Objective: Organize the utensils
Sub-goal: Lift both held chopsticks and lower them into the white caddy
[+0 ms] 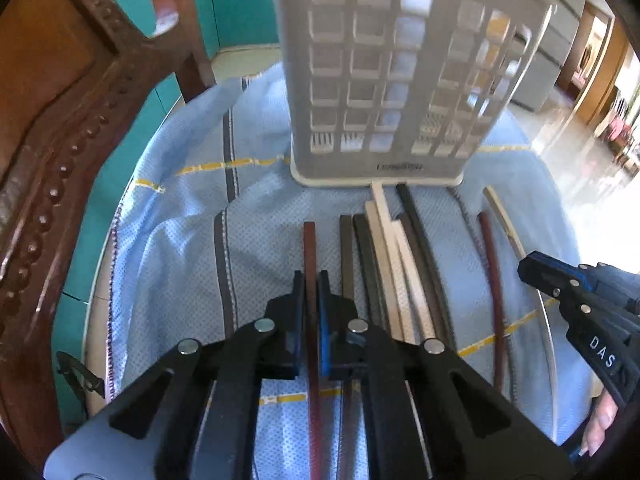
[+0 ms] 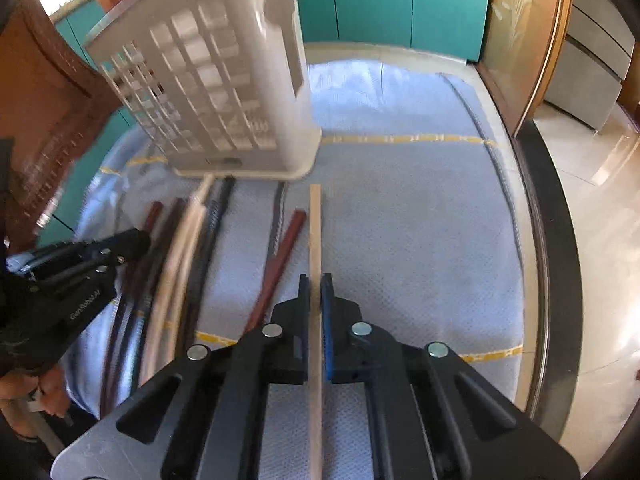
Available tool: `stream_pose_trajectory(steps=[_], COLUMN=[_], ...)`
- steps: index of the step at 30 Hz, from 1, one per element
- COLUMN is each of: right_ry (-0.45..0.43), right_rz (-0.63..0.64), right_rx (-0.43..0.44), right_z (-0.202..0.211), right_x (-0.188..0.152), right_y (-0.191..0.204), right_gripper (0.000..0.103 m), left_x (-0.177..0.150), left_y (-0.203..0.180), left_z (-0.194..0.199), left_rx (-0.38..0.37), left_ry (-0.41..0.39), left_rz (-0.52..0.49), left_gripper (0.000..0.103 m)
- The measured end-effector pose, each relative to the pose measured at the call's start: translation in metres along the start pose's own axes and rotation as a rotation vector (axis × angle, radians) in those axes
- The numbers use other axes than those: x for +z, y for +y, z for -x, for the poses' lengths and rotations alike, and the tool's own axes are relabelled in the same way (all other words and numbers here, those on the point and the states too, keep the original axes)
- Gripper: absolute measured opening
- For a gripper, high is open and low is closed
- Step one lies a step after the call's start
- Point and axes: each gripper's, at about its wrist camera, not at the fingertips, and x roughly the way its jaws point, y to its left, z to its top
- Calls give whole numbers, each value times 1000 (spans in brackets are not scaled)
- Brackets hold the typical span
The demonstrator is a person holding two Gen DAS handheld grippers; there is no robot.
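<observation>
A white lattice utensil holder stands on the blue cloth; it also shows in the right wrist view. Several chopsticks, dark, cream and reddish, lie in a bunch in front of it. My left gripper is shut on a reddish-brown chopstick at the bunch's left side. My right gripper is shut on a light wooden chopstick that points toward the holder. Another reddish chopstick lies just left of it. Each gripper shows in the other's view: the right one, the left one.
A carved wooden chair stands close on the left. The blue cloth covers a round table whose dark rim curves on the right. Teal cabinets are behind.
</observation>
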Motion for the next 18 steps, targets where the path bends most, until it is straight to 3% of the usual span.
stream_pose_trajectory(steps=[8,12,18], right_ry=[-267,-372,-502], right_rz=[8,15,-4], right_rx=[173,203,251], right_z=[116,166,209], right_x=[0,-4,37], right_y=[-15,-21,-16], right_gripper=[6,6,6], left_x=[-5,-9,27], left_y=[4,12,38], left_z=[119,185,254], left_rx=[-90,-138,-145], left_ry=[-264,-415,-597], left_rz=[7,22,58], left_gripper=[7,7,7])
